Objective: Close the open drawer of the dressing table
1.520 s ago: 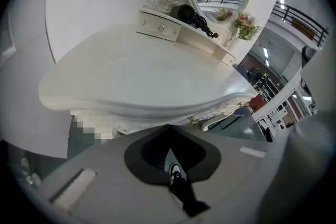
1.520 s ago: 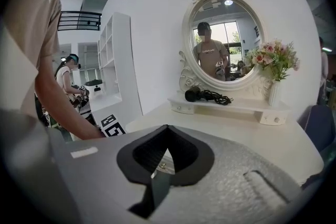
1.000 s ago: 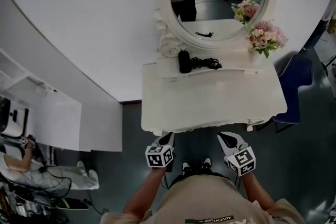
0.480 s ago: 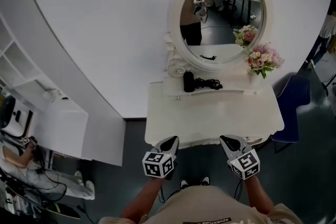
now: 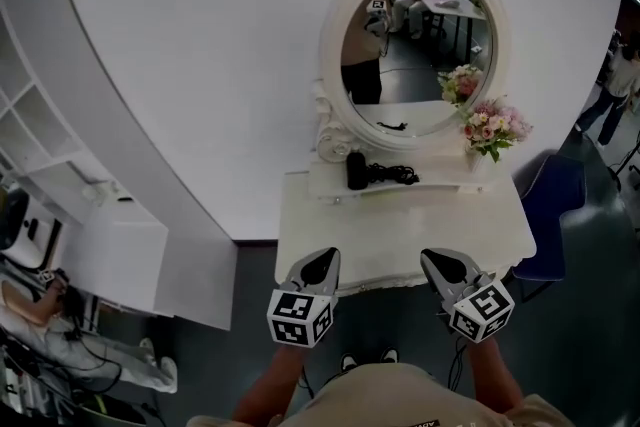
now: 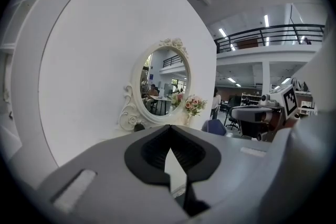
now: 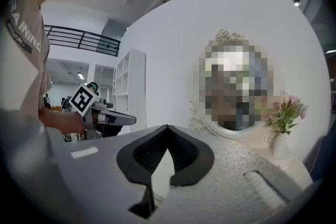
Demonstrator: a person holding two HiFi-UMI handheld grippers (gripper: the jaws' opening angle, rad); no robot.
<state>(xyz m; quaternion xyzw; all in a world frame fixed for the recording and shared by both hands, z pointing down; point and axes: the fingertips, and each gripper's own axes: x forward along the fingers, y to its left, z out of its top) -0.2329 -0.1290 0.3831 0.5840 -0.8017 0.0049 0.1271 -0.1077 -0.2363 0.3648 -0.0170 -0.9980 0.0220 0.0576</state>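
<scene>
**Desk:** Left claw (image 5: 322, 260) and right claw (image 5: 432, 261) have risen over the last second. Their tips now overlap the front edge of the white bench (image 5: 400, 230) in the head view, and the bench sits further off than before.

**Editor:** Their grip?

**Desk:** Both are closed, tips together, with nothing between them.

**Editor:** And the drawer?

**Desk:** It would sit under the bench's front edge, between the two claws. From above its front cannot be made out, so I cannot tell whether it is in or out.

**Editor:** What's on top?

**Desk:** An oval mirror (image 5: 415, 45) stands at the back, with pink flowers (image 5: 490, 127) to its right. A black hair dryer (image 5: 356, 171) lies on the raised rear ledge. A blue chair (image 5: 556, 205) stands beside the bench's right end.
</scene>
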